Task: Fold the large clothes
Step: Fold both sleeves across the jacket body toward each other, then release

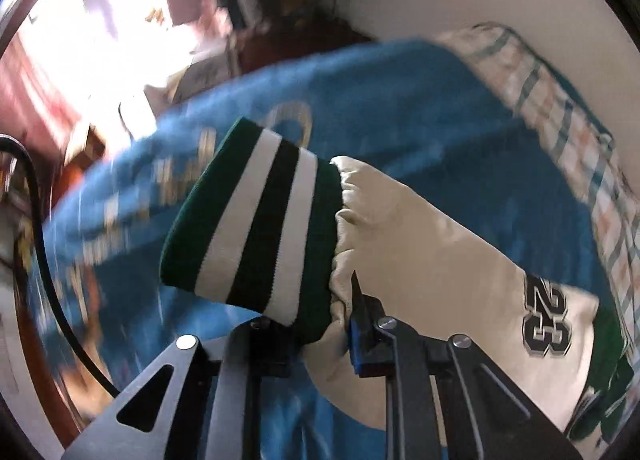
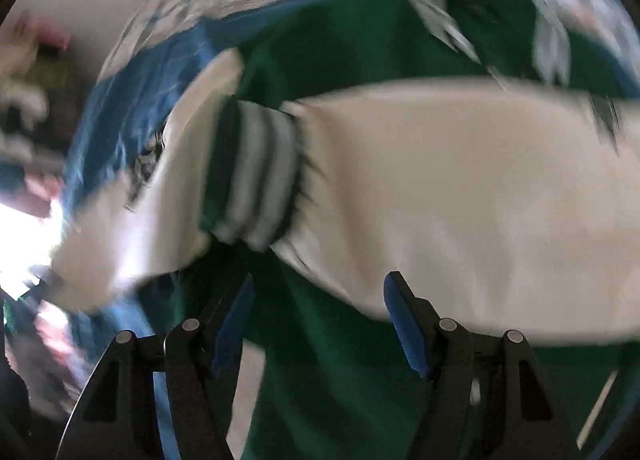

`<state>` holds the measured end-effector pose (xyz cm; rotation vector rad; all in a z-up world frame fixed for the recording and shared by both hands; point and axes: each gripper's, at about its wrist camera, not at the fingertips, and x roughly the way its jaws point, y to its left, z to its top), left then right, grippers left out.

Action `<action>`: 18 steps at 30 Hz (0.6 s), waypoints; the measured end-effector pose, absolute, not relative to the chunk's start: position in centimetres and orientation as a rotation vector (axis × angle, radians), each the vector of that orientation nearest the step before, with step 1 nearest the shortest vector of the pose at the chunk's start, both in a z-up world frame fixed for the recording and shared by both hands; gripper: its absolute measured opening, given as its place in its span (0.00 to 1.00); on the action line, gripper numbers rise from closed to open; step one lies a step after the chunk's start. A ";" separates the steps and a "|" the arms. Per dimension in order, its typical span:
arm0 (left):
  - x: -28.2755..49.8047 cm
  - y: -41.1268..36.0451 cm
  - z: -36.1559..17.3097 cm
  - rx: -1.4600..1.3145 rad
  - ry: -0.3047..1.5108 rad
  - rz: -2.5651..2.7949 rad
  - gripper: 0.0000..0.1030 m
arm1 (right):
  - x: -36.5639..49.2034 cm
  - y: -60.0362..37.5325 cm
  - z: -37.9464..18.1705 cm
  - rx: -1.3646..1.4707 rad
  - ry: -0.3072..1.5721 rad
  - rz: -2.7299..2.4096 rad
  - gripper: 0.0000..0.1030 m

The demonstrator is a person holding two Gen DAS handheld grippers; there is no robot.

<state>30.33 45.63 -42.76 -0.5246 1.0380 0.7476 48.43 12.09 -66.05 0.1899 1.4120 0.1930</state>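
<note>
While the left claw point(image 1: 320, 334) pinches the cream sleeve point(image 1: 420, 244) by its striped cuff point(image 1: 256, 220), the right claw point(image 2: 318, 316) gapes wide.

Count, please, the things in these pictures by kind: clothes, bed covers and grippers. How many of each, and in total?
Clothes: 1, the green and cream jacket with its striped cuff
Bed covers: 2, the blue blanket and the checked sheet
Grippers: 2, the left gripper shut on the sleeve, the right gripper open
Total: 5
</note>
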 end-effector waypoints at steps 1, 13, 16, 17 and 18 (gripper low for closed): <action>31.9 46.7 -41.8 -0.506 1.026 0.729 0.15 | 49.4 14.4 -66.6 0.116 1.397 0.219 0.67; 32.9 43.8 -37.4 -0.264 0.949 0.639 0.14 | 53.2 21.6 -71.0 0.081 1.385 0.273 0.41; 33.0 41.2 -35.1 -0.189 0.917 0.624 0.14 | 52.1 18.1 -69.2 0.230 1.370 0.226 0.86; 33.4 39.9 -34.4 -0.159 0.902 0.621 0.14 | 51.5 16.7 -68.5 0.262 1.354 0.195 0.86; 33.5 38.5 -33.6 -0.126 0.888 0.613 0.14 | 50.7 15.5 -67.9 0.285 1.340 0.169 0.86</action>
